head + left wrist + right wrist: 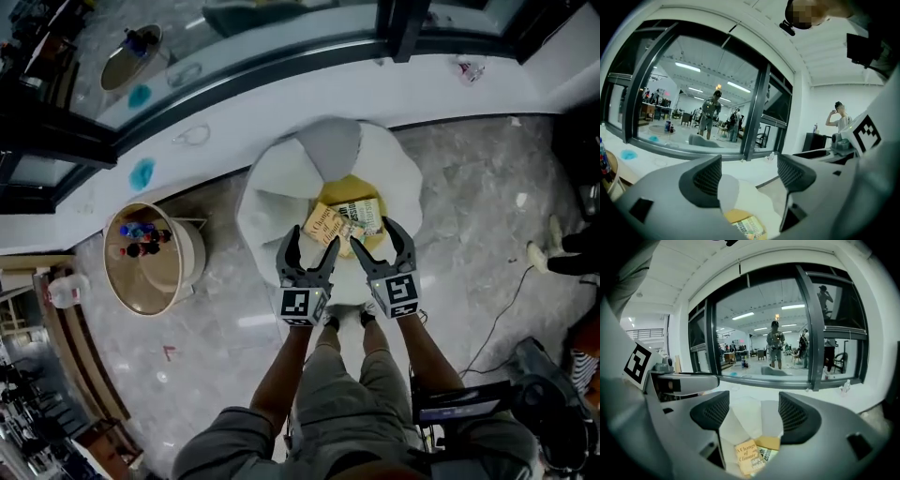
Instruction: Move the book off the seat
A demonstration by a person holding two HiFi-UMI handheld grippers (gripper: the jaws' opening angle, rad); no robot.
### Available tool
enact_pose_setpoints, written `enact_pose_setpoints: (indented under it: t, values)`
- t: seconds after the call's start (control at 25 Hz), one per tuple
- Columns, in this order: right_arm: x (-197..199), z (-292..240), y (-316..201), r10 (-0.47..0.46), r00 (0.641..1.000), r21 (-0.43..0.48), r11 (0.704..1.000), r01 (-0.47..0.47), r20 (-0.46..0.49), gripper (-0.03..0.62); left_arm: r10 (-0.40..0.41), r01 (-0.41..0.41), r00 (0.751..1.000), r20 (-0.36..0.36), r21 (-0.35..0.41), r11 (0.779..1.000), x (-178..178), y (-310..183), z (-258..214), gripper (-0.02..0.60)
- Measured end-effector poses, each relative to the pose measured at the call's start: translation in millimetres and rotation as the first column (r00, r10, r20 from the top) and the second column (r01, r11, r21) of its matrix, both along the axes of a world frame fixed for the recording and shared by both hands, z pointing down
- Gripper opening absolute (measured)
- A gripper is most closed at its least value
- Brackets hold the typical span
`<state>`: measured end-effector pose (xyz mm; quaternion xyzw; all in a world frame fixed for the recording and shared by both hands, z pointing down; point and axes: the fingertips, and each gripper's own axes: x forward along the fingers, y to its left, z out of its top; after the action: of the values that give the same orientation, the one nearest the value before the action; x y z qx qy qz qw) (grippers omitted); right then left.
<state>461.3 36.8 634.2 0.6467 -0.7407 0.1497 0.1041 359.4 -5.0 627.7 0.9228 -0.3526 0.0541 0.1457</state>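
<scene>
A white petal-shaped chair point(281, 187) has a yellow seat cushion point(349, 190). Two books lie on the cushion: a tan one titled "A Change of Climate" point(323, 225) point(748, 455) and a pale one point(363, 213) point(767, 454) partly under it to the right. My left gripper point(312, 247) point(747, 176) hovers open at the seat's front edge, just left of the tan book. My right gripper point(375, 238) point(752, 416) is open too, above the books' near side. Neither gripper touches a book. In the left gripper view only a corner of a book point(749, 228) shows.
A round side table point(150, 267) with small bottles stands left of the chair. A white window ledge point(281, 94) runs behind it. A plastic bottle point(64, 291) lies at far left. A cable point(506, 309) and someone's shoes point(553, 255) are on the marble floor at right.
</scene>
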Motion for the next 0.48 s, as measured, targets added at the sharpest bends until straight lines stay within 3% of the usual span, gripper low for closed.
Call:
enact_pose_setpoints:
  t: [0.48]
  values:
    - [-3,204,-14,-0.05,0.998,-0.184,0.981,0.054,0.023,0.316,0.017,-0.007,0.997,0.077,-0.136,0.991,21,-15,206,0.362]
